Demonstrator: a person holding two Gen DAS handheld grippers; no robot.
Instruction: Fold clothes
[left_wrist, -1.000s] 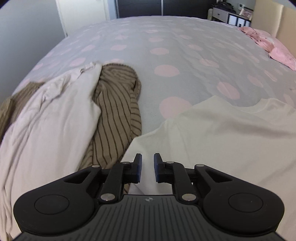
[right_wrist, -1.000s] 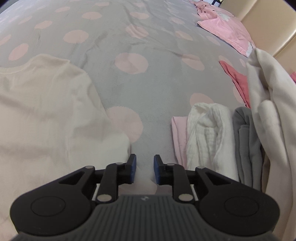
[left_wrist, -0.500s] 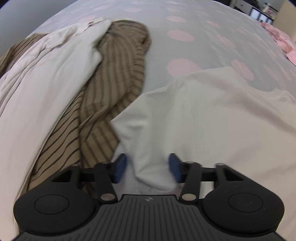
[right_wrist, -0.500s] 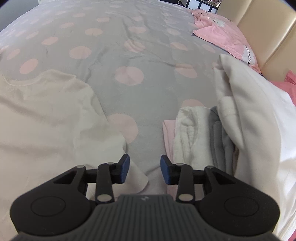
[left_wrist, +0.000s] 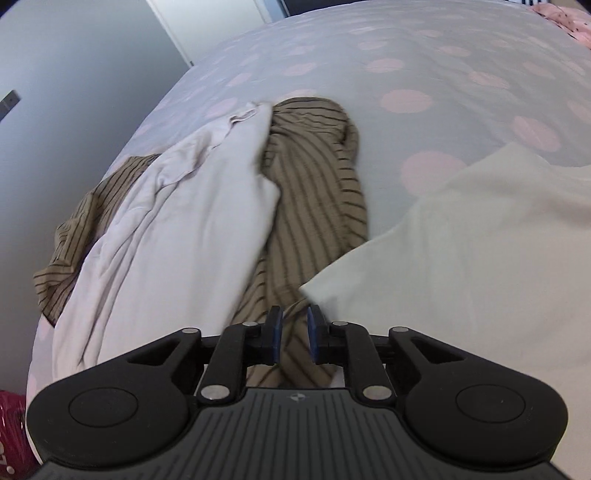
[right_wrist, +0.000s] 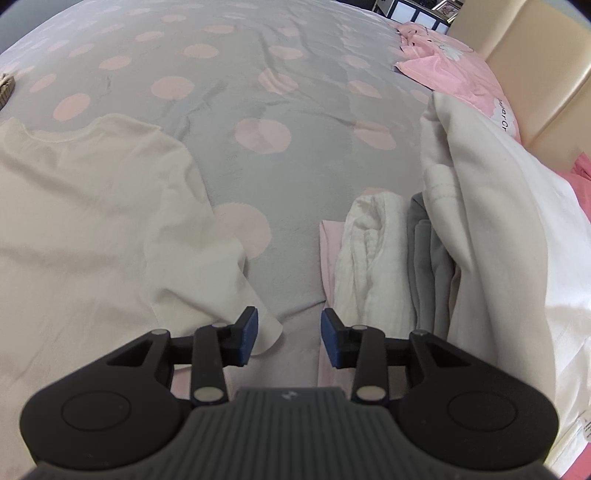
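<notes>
Left gripper (left_wrist: 293, 334): jaws close together with a narrow gap, nothing between the blue pads; poised over the striped brown garment (left_wrist: 314, 192), just beside the corner of the cream T-shirt (left_wrist: 461, 258).
Right gripper (right_wrist: 289, 338): jaws well apart, empty; left pad just over the T-shirt's sleeve edge (right_wrist: 266, 332).
Cream T-shirt (right_wrist: 85, 221): spread flat on the bedspread (right_wrist: 258, 74), grey with pink dots.
Pale garment (left_wrist: 177, 229): crumpled, lying across the striped one.
Folded stack (right_wrist: 373, 258): pink, white and grey pieces side by side, right of the T-shirt.
Off-white garment (right_wrist: 487, 206): heaped against the stack's right side.
Writing: partial letters on the pink pillow (right_wrist: 458, 70), roughly "perCr", otherwise unreadable.
</notes>
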